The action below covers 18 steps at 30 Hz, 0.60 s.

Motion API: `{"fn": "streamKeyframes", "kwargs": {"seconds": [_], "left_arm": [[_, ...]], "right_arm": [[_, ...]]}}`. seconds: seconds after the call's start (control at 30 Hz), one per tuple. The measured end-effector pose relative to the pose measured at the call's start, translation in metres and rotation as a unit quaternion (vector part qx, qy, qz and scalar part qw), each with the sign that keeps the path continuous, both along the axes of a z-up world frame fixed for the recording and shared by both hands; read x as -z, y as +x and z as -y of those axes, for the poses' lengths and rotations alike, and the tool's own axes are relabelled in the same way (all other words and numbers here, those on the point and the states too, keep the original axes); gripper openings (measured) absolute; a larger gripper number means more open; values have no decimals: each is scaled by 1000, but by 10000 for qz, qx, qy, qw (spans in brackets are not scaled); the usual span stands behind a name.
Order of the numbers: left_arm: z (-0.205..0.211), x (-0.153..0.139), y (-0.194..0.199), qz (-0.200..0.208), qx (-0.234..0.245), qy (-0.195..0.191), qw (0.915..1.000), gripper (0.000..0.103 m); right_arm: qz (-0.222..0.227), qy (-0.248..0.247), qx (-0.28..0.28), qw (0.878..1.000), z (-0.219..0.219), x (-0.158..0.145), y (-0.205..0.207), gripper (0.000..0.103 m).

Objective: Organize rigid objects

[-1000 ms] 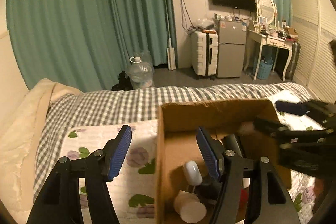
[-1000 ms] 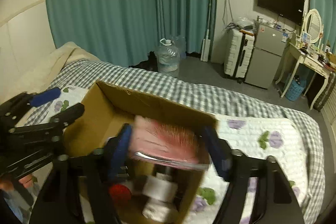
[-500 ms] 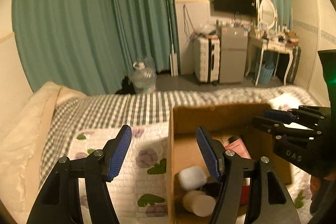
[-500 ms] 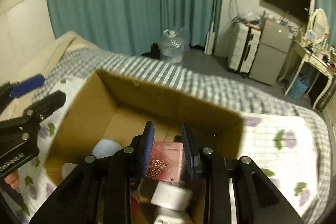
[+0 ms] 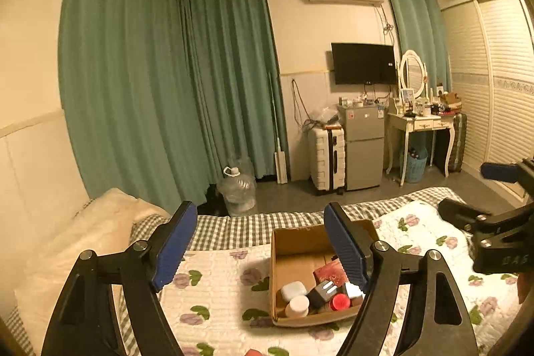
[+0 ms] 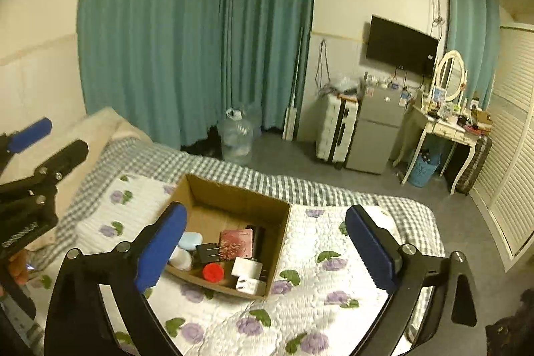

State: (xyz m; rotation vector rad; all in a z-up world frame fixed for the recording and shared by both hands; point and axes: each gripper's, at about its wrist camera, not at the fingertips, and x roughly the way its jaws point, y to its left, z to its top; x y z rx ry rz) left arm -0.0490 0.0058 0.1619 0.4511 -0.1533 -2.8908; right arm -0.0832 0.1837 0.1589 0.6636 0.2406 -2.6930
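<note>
Cardboard box (image 6: 230,199) sits on the flowered quilt (image 6: 320,282) of the bed, open top, flaps gone or folded.

Inside, bunched at the near end: pink card case (image 6: 235,244), red cap (image 6: 213,272), white charger (image 6: 247,269), black plug (image 6: 207,251), pale blue case (image 6: 189,241), white round jar (image 5: 297,306).

Right gripper (image 6: 267,249) above the box, jaws just sprung wide, nothing between them. Left gripper (image 5: 260,251) also clear of the box, jaws just widened, empty.

Handling, as judged: all small, hard, light. Plastic shells are likely slick, so take each across its flat sides. The jar is best pinched across its body. The box walls are thin and would buckle under a one-sided pinch, and the soft quilt gives no firm footing.
</note>
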Motion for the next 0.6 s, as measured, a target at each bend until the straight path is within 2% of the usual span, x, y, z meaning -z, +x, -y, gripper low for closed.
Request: {"fn": "streamKeyframes", "kwargs": {"seconds": [0.03,0.13,0.23,0.43,0.6], "left_arm": [[-1,-2,7,-19,47,18,10000,81],[-6,-1,25,-157,93,45,9998,81],[-9,13,32,-121,153,131,9997,81],[-7,59,33,-26,78,174,9998,81],[0,102,24,225,-4,298,9993,81]], "right_arm": [[-65,-10,33,10000,-3,-5,8,103],[-251,-116,120,9995,-10,-13,35,103],[-324,-302,92,9990,-13,-4,55,103],[-598,-454,388,9964,-10,51,64,103],[-319,-578,345,9972,-7,100,47,103]]}}
